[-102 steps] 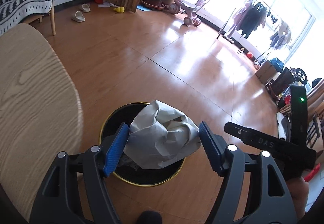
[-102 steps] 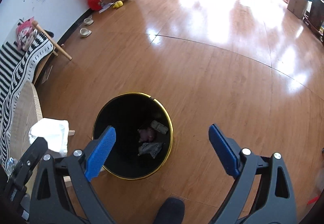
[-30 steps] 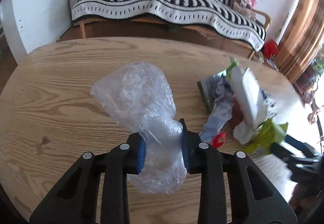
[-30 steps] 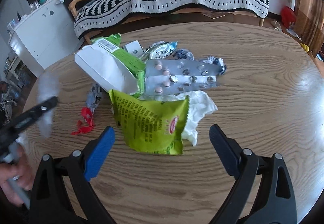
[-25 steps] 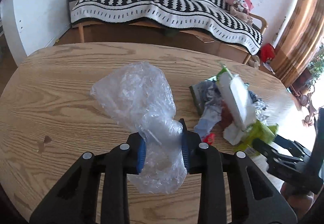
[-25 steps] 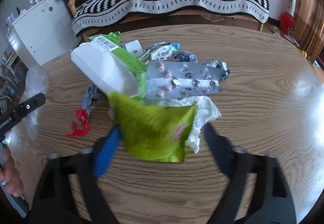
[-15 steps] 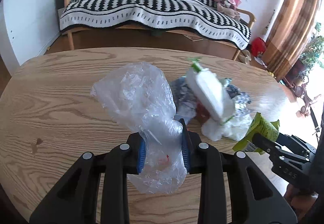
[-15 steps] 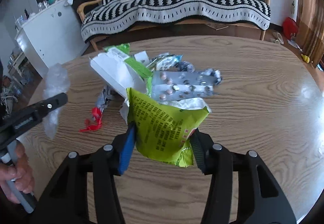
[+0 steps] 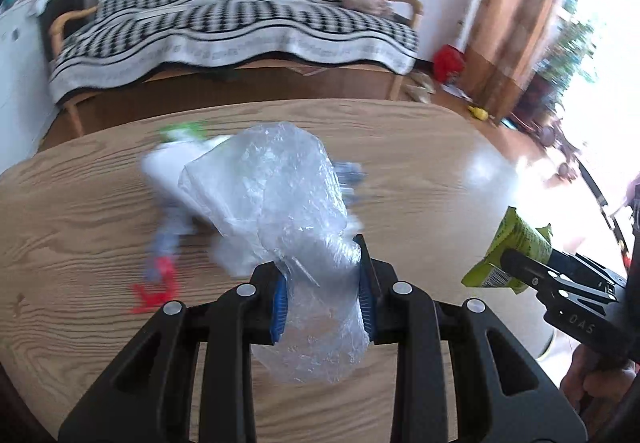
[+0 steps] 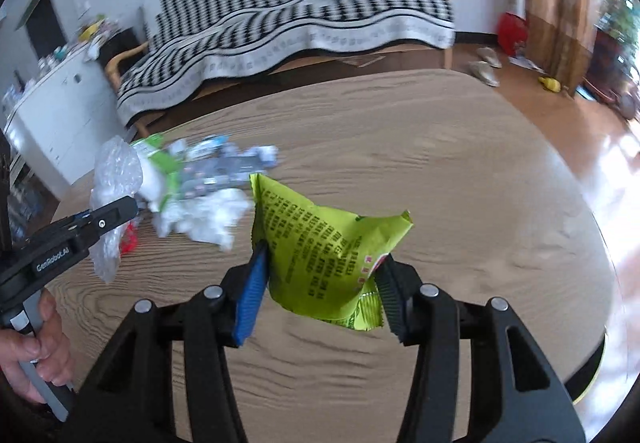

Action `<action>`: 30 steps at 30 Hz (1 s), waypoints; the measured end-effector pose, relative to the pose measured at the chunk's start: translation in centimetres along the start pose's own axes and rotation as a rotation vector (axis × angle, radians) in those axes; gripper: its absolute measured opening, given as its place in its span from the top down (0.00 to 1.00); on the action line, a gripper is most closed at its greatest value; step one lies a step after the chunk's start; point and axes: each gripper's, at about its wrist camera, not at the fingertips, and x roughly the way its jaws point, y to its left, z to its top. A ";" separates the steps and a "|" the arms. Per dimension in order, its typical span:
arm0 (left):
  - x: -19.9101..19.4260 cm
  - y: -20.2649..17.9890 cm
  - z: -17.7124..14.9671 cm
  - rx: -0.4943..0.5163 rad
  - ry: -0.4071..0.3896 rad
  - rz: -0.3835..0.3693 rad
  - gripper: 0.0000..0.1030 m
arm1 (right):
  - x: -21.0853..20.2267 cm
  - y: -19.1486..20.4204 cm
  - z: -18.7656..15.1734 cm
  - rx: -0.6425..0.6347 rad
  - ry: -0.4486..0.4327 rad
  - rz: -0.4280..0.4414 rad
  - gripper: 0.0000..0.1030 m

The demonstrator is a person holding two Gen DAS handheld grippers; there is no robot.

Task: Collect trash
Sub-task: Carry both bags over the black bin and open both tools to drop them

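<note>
A crumpled clear plastic bag (image 9: 288, 211) hangs above the wooden table (image 9: 420, 147), with my left gripper (image 9: 322, 283) shut on it. My right gripper (image 10: 320, 283) is shut on a green snack packet (image 10: 320, 243), lifted off the table. That packet (image 9: 512, 247) shows at the right of the left wrist view, the clear bag (image 10: 114, 187) at the left of the right wrist view. A blurred pile of leftover trash (image 10: 204, 183) lies on the table: white paper, a blister pack, green and white wrappers, a red scrap (image 9: 154, 291).
A sofa under a striped black-and-white blanket (image 10: 300, 19) stands behind the table. A white cabinet (image 10: 56, 103) is at the left. Curtains (image 9: 516, 15) and bright windows are at the right. A hand (image 10: 36, 355) holds the left gripper's handle. The table's right edge (image 10: 596, 243) curves nearby.
My right gripper closed on the green packet and lifted it. Both grippers swung right with their loads, so the trash pile slid left in both views.
</note>
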 end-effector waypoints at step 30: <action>8.0 -40.5 -10.8 0.478 0.153 -0.488 0.72 | -12.0 -39.5 -20.1 0.616 0.082 -0.330 0.49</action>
